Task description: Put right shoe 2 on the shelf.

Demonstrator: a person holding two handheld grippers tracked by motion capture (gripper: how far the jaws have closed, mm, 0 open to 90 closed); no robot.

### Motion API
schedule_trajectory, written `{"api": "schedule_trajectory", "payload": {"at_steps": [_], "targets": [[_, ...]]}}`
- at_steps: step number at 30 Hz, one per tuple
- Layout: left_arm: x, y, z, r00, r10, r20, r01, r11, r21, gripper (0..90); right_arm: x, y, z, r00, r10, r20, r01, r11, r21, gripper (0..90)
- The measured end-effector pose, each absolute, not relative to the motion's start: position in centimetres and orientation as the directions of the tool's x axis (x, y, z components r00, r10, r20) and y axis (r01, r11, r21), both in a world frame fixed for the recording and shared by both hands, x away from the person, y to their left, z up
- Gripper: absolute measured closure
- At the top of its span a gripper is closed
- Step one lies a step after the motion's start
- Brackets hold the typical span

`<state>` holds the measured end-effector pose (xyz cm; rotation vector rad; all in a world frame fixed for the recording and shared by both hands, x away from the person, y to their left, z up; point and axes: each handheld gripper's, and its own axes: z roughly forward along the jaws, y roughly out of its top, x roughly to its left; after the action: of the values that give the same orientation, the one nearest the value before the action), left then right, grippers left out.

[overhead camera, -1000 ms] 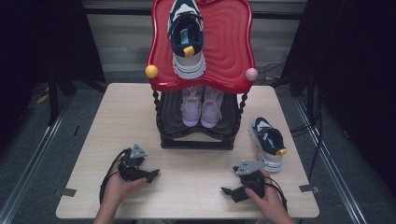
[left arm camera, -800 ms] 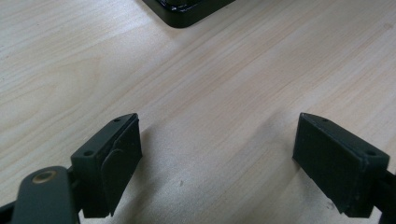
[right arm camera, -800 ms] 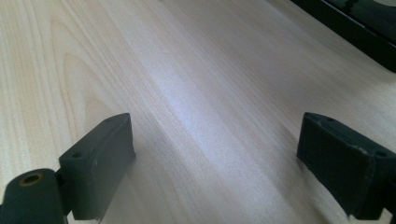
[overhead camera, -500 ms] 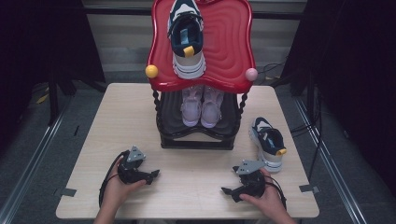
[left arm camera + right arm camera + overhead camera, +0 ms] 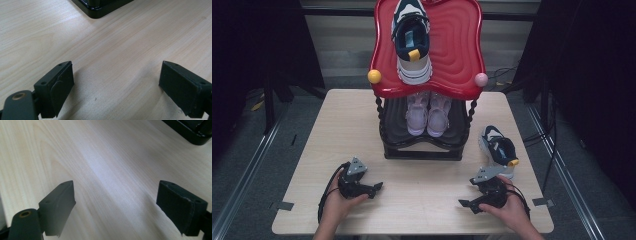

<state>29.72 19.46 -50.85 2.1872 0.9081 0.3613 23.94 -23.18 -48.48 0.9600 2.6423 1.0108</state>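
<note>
The loose sneaker [image 5: 498, 150] (navy/white w/ a yellow tab) sits on the bench [image 5: 332, 130] near the right edge, just right of the rack's base and not touching it. It's the closest thing to the right gripper [image 5: 469, 195], which is just in front of it, near the front edge. That gripper is held in the right hand [image 5: 512, 212], jaws wide apart w/ nothing between them, just bare wood in the right gripper view. They've just been closing a tiny bit, nothing in between tho.

Left gripper [image 5: 374, 187] is over on the front left in the left hand [image 5: 334, 207], jaws also spread wide and empty. A corner of the rack's black base shows at the top of the left gripper view.

Shoe rack [image 5: 422, 147] stands mid-bench toward the back. Pair of pale pink shoes [image 5: 428, 114] side by side on the lower shelf, matching navy/white sneaker [image 5: 412, 42] on the red top tray [image 5: 457, 45]. Yellow ball [image 5: 374, 76] at the tray's front left corner, pink ball [image 5: 481, 79] at the front right.
</note>
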Motion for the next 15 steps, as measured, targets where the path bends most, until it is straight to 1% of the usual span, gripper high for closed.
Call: {"api": "schedule_trajectory", "payload": {"at_steps": [2,5,11,15], "targets": [[29.7,19.5,-50.9,0.712,0.702,-0.018,0.498,-0.486,0.719,11.8,24.0,-23.2,-47.6,-0.799,0.596,0.075,0.502,0.594,0.629,15.2],[29.7,19.5,-50.9,0.712,0.702,-0.018,0.498,-0.486,0.719,11.7,24.1,-23.5,-46.2,-0.813,0.579,0.062,0.481,0.607,0.633,16.2],[29.7,19.5,-50.9,0.712,0.702,-0.018,0.497,-0.486,0.718,11.7,24.9,-24.4,-44.3,-0.817,0.574,0.057,0.486,0.632,0.604,16.2],[29.7,19.5,-50.9,0.712,0.702,-0.018,0.498,-0.486,0.719,11.6,25.5,-24.8,-43.4,-0.821,0.569,0.051,0.495,0.663,0.561,16.7]]}}
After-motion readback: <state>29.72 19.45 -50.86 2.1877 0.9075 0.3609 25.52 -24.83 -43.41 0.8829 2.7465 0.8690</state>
